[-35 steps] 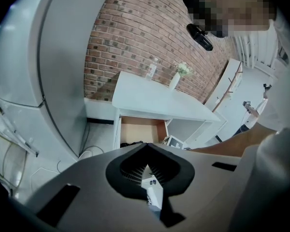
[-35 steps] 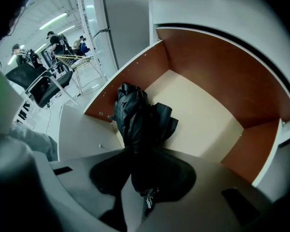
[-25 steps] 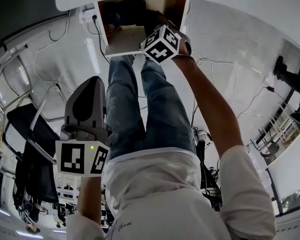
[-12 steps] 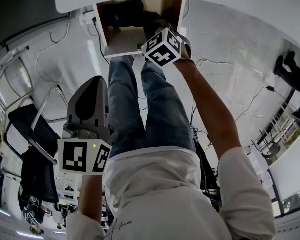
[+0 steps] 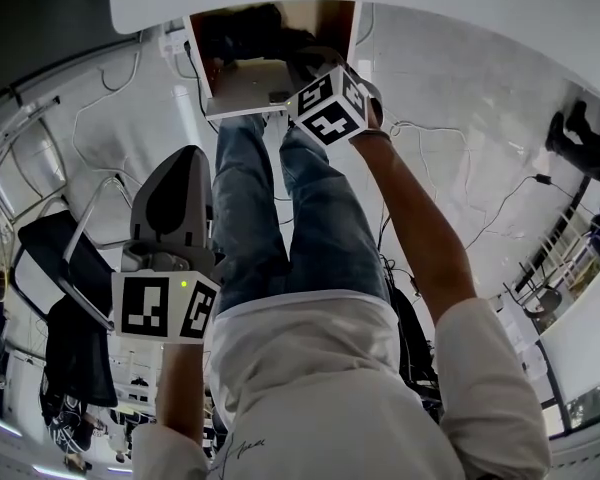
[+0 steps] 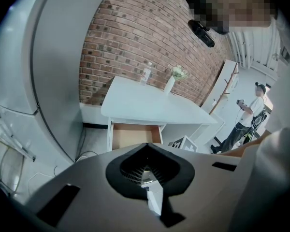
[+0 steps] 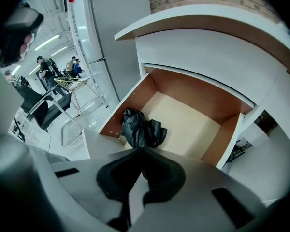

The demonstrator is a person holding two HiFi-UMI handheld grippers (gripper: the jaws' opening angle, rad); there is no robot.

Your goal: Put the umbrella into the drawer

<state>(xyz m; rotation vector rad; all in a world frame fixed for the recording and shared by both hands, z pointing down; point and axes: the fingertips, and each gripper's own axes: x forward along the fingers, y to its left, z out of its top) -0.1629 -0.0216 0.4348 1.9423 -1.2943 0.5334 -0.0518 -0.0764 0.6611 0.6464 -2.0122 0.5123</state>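
Umbrella (image 7: 142, 129): black, folded into a crumpled bundle, down on the pale floor of the open drawer (image 7: 193, 93), in its near left corner, against the brown side wall and close behind the front panel. Just short of that bundle, above the drawer's front edge, the right gripper (image 7: 140, 150), jaws closed tip to tip, nothing pinched between them; no contact with the umbrella as far as can be made out. From the head view, right arm stretched forward to the drawer's front.

Held back at the person's left side, near the waist and well apart from the drawer, the left gripper (image 6: 147, 145), pointing towards the furniture, jaws likewise shut to a point and empty.

Drawer pulled out from under a white table (image 6: 150, 105); on the tabletop's far edge a clear bottle (image 6: 146, 74) and a white vase (image 6: 170, 83) of flowers, both before a brick wall (image 6: 135, 33).

To the left on the pale floor, a black chair (image 5: 50, 258) with a metal frame.
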